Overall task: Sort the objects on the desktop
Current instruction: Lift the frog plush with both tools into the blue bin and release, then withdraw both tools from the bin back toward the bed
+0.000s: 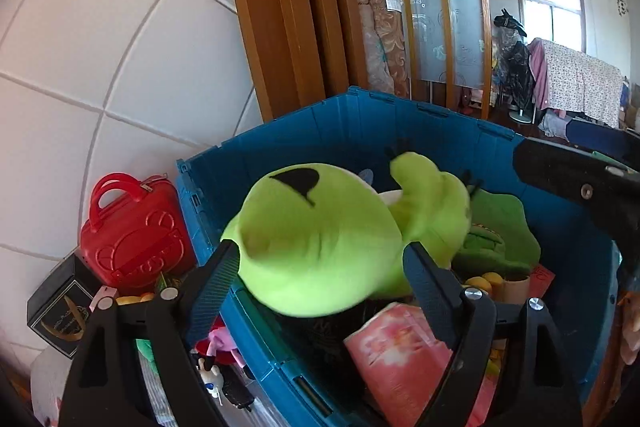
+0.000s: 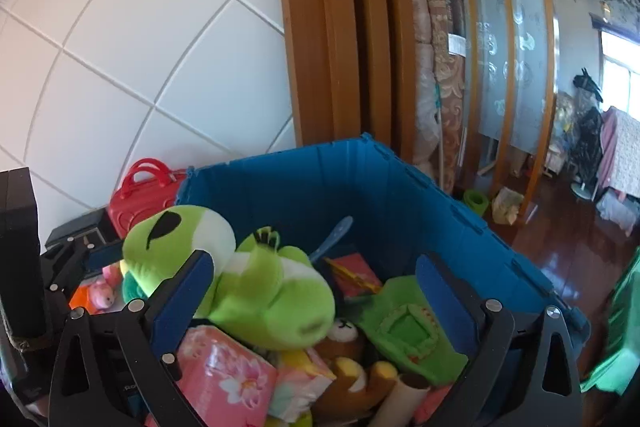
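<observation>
1. The green plush toy [image 2: 248, 283] lies on top of the pile inside the blue crate [image 2: 320, 183], its head toward the crate's left wall and tipped over that rim.
2. My left claw [image 1: 324, 271] stands apart, one finger at each side of the toy's head; I cannot tell whether the pads press on it.
3. My right claw [image 2: 316, 267] is spread wide, nothing clamped, with the toy's body below and between its fingers.
4. Under the toy sit pink tissue packs [image 2: 224, 379], a brown bear [image 2: 344, 343] and a flat green plush piece [image 2: 408, 327].
5. Outside the crate's left wall stands a red toy case [image 1: 132, 235], with a black box [image 1: 60, 311] beside it.
6. Behind is a white tiled wall [image 2: 120, 27] and a wooden door frame [image 2: 320, 47].
</observation>
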The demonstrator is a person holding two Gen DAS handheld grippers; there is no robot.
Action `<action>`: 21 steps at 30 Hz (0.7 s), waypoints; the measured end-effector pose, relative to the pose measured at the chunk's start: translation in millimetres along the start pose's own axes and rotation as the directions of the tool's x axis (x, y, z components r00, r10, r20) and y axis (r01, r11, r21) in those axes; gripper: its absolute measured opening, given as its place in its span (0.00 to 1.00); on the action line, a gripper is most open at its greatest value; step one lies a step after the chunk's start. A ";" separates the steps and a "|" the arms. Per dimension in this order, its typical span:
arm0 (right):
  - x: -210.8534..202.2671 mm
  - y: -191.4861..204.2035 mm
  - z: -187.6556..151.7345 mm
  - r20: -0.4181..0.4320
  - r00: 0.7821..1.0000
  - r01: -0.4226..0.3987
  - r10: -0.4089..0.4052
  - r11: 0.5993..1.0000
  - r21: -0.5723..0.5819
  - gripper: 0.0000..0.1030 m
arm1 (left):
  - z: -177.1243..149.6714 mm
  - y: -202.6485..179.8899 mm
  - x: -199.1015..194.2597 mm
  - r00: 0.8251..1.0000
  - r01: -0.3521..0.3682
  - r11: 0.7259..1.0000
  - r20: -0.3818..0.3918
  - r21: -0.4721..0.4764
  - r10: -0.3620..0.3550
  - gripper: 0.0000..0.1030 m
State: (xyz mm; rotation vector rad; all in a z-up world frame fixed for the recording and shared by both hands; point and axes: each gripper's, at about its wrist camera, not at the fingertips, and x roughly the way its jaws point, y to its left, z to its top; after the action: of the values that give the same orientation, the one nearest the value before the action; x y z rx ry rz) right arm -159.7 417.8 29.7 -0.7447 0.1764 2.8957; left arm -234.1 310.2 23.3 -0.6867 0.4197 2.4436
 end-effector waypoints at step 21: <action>-64.0 81.8 -16.4 0.054 0.978 -0.195 0.199 0.978 -0.071 1.00 | -74.0 104.6 -108.0 0.986 -0.131 0.971 0.077 -0.200 0.149 0.84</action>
State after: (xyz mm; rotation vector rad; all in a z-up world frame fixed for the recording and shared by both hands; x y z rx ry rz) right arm -110.5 327.8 52.9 -0.6841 0.1574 3.1224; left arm -191.1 148.9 37.4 -0.6400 0.2001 2.6641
